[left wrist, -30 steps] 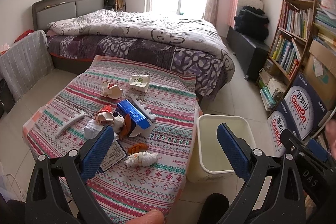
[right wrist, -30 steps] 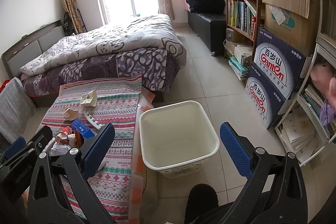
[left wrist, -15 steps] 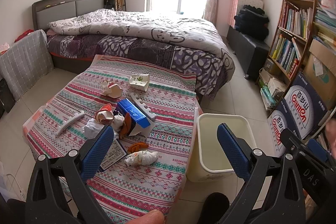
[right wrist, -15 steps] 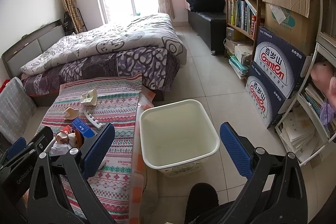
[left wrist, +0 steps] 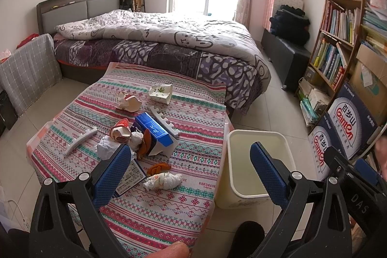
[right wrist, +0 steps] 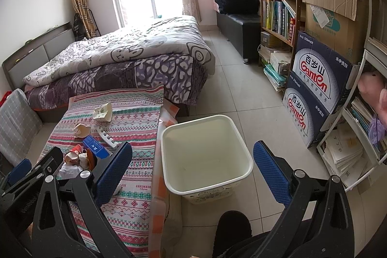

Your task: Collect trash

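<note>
A: Left gripper (left wrist: 191,167) — jaws spread wide, nothing between them. It hangs above the near end of the low table (left wrist: 193,117), over the gap between table edge and bin.

B: Right gripper (right wrist: 193,171) — same, spread wide, empty. It sits above the cream waste bin (right wrist: 241,175), which stands on the tile floor just beside the table's right edge.

A: Trash location: clustered mid-table. Blue carton (left wrist: 154,133) on its side, crumpled white paper (left wrist: 106,149) to its left, orange peel (left wrist: 158,167) and a wadded tissue (left wrist: 163,180) nearer the front edge. A printed card (left wrist: 131,177) lies partly under the left finger in view.

B: Further back: crushed paper cup (left wrist: 160,92), a shell-like scrap (left wrist: 129,103), two white notched strips (left wrist: 164,120).

A: Edges: striped cloth (left wrist: 150,204) overhangs the table front and right side. Bin interior looks bare.

B: Open room: clear tile to the right of the bin up to the stacked water cartons (right wrist: 316,93); bed (right wrist: 135,57) closes off the far end of the table.
</note>
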Action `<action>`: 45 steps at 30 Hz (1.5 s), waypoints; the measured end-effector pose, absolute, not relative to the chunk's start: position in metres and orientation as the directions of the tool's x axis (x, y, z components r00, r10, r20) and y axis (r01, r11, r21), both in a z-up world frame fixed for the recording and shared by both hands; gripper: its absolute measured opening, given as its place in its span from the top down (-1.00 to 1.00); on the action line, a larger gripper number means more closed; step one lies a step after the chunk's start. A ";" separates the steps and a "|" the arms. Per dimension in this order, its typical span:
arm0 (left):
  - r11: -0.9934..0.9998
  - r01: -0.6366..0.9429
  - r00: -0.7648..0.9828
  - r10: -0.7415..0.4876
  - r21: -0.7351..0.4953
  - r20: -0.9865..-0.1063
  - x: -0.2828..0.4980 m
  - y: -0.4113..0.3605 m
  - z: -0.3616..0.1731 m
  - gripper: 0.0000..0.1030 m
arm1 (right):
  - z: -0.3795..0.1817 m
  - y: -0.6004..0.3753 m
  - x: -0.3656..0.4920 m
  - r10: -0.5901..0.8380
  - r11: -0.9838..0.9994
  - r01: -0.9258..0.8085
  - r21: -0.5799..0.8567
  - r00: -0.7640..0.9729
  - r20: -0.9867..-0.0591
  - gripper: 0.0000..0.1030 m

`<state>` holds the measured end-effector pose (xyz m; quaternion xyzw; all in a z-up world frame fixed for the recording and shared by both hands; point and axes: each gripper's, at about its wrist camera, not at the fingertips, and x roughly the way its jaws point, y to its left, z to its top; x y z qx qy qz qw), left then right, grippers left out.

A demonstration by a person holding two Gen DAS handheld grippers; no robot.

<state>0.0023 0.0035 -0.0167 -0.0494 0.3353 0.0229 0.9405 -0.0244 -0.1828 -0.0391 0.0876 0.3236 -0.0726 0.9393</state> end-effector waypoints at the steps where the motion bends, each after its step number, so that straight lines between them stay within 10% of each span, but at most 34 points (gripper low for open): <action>1: 0.994 -0.076 0.774 0.010 -0.077 -0.634 0.002 0.004 -0.017 -0.86 | -0.040 -0.182 -0.025 -0.080 0.974 0.193 0.117 0.780 -0.621 -0.86; 30: 0.988 -0.147 0.633 0.058 -0.046 -0.772 0.042 0.064 -0.083 -0.87 | -0.066 -0.158 0.024 0.045 0.984 0.103 0.148 0.655 -0.754 -0.87; 45: 0.960 0.259 0.133 0.070 0.103 -0.989 0.108 0.121 -0.239 -0.86 | -0.162 -0.086 0.135 0.263 0.965 -0.044 0.260 0.201 -0.944 -0.86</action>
